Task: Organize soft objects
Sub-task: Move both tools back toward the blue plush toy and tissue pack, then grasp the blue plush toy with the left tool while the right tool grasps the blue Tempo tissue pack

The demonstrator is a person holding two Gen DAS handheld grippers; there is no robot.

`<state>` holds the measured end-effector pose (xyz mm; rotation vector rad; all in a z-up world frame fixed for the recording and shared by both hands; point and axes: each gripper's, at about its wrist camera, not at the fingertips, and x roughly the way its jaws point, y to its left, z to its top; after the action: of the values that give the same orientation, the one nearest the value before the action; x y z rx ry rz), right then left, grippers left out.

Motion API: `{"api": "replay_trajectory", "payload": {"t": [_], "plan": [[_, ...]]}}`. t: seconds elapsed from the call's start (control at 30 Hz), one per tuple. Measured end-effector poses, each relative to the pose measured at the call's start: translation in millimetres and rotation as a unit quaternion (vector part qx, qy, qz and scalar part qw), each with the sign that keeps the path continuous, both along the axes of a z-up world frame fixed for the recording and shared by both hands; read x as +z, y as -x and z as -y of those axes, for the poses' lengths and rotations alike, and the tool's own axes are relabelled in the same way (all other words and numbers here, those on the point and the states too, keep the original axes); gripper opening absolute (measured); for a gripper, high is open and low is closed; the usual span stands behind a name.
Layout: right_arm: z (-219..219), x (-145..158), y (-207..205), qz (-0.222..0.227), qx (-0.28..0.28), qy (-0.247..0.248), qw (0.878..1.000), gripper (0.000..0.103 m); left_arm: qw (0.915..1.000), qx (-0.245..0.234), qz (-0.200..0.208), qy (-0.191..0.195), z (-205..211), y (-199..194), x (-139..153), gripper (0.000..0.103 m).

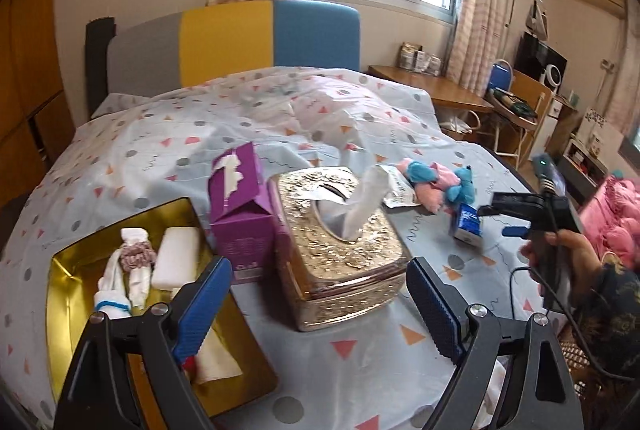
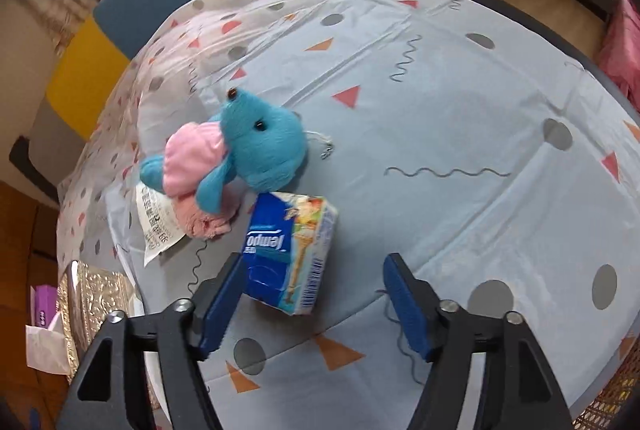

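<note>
So, both grippers are hovering over the desk [image 2: 460, 102], which has a pale blue cloth with triangles and dots thrown over it.

The left gripper [image 1: 320, 306] has its fingers spread wide with nothing between them. It hangs above the gap between the gold tin [image 1: 72, 294] and the embossed gold tissue box [image 1: 340, 250], which has a tissue sticking up out of its slot. Inside the tin there are a few soft bits: a white rolled cloth with a blue band [image 1: 112, 304], a pinkish scrunchie [image 1: 136, 254] on top of some white fabric, and a white rectangular pad [image 1: 176, 258]. A purple tissue carton [image 1: 240, 206] stands upright, squeezed between the tin and the gold box.

The right gripper [image 2: 312, 300] also has its fingers apart, held by a hand [image 1: 560, 250] at the right edge. A blue Tempo tissue pack [image 2: 288, 254] lies on the cloth just ahead of them; the left-side finger looks very close to the pack's edge, maybe touching, but I can't really tell from this angle. The other finger is clearly off it.

Right behind the pack is a blue and pink plush toy [image 2: 248, 150], lying on its side and resting partly on a printed paper slip [image 2: 156, 222].
</note>
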<state>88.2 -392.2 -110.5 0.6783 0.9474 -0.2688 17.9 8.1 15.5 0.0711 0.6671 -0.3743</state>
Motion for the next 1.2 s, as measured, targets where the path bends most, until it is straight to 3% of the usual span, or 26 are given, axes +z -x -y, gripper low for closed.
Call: {"api": "replay_trajectory", "payload": {"t": [0.1, 0.3, 0.33, 0.37, 0.6, 0.8, 1.1, 1.2], "plan": [[-8, -1, -17, -0.008, 0.007, 0.007, 1.000, 0.082, 0.9998, -0.018, 0.000, 0.001, 12, 1, 2, 0.090], [-24, -19, -56, -0.073, 0.034, 0.052, 0.995, 0.082, 0.9989, -0.045, 0.009, -0.004, 32, -1, 9, 0.093], [-27, -21, -58, -0.086, 0.050, 0.059, 0.993, 0.077, 0.9987, -0.050, 0.010, -0.007, 35, -1, 10, 0.095], [-31, -20, -58, -0.095, 0.069, 0.086, 0.989, 0.062, 0.9984, -0.054, 0.012, -0.012, 39, -2, 12, 0.095], [-5, -19, -20, -0.127, 0.095, 0.130, 0.979, 0.060, 0.9942, -0.100, 0.005, -0.040, 82, -18, 20, 0.095], [30, -26, 2, -0.113, 0.040, 0.074, 0.990, 0.061, 0.9862, -0.142, -0.018, -0.084, 140, -40, 16, 0.095], [37, -29, 7, -0.110, 0.038, 0.060, 0.991, 0.061, 0.9733, -0.176, -0.045, -0.141, 222, -87, -6, 0.095], [41, -29, 11, -0.108, 0.036, 0.047, 0.992, 0.065, 0.9647, -0.198, -0.042, -0.168, 253, -101, -13, 0.095]]}}
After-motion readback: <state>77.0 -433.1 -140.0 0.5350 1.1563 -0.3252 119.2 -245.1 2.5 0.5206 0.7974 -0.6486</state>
